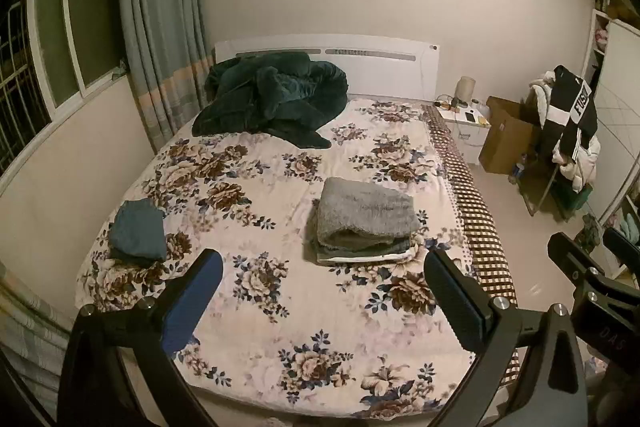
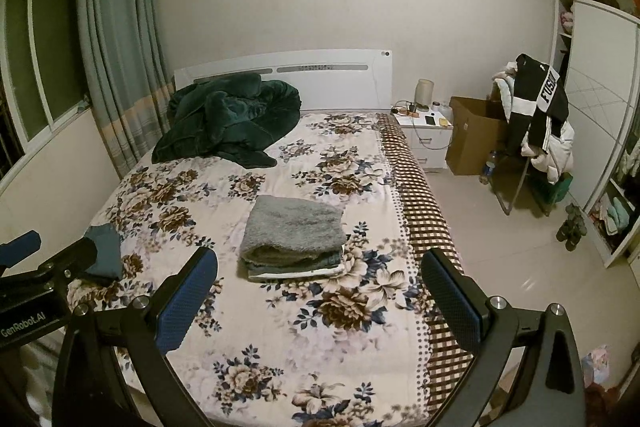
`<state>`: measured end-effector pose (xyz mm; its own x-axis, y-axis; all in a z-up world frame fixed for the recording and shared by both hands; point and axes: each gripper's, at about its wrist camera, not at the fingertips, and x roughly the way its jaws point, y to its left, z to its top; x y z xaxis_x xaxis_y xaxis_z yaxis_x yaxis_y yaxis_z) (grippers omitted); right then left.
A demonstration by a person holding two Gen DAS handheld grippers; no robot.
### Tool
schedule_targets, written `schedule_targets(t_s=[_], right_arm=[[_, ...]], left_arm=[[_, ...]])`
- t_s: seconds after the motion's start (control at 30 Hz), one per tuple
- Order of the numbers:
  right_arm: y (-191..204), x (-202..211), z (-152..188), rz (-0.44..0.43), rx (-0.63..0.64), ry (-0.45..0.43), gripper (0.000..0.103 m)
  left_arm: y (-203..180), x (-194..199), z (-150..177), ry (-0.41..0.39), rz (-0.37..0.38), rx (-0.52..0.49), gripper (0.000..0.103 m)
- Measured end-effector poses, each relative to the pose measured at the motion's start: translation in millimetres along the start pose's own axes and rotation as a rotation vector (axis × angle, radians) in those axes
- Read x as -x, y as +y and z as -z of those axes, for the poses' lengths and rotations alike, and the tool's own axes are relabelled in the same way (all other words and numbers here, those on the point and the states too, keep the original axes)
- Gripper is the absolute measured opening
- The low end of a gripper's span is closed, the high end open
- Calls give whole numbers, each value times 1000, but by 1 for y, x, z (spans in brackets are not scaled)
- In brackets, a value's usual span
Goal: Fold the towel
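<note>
Grey towel (image 1: 366,217), folded, is stacked mid-bed (image 1: 280,307). Left tongs (image 1: 320,301) and right tongs (image 2: 320,301) are held spread wide, empty, well apart from it. Risk: top layer is snagged singly, and the stack is dragged askew.

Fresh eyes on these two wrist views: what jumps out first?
The floral bedspread fills both views, with a folded grey towel stack sitting right of its centre. A rumpled dark green blanket is heaped by the headboard, and a small folded blue cloth lies near the bed's left edge. Both the left gripper and the right gripper hang open over the foot of the bed, holding nothing.
</note>
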<state>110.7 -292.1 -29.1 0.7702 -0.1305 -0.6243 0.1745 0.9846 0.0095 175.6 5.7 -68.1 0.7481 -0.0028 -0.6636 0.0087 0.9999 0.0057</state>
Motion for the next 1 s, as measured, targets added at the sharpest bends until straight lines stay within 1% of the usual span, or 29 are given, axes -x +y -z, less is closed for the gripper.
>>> schedule_targets(t_s=[0.17,0.43,0.67,1.0], right_arm=[[1,0,-1,-5,2,5,103],[-2,-2,-4,-7,5,9,103],[-3,-2,-3,-5,3,9,103],[-2,-3,-1,-9,3,12,103]], left_arm=[[6,3,7,1,0,-1,103],[10,7,9,0,5,-5,103],[7,5,7,0,1,-8,103],[12,7,8,1,-2,-8,103]])
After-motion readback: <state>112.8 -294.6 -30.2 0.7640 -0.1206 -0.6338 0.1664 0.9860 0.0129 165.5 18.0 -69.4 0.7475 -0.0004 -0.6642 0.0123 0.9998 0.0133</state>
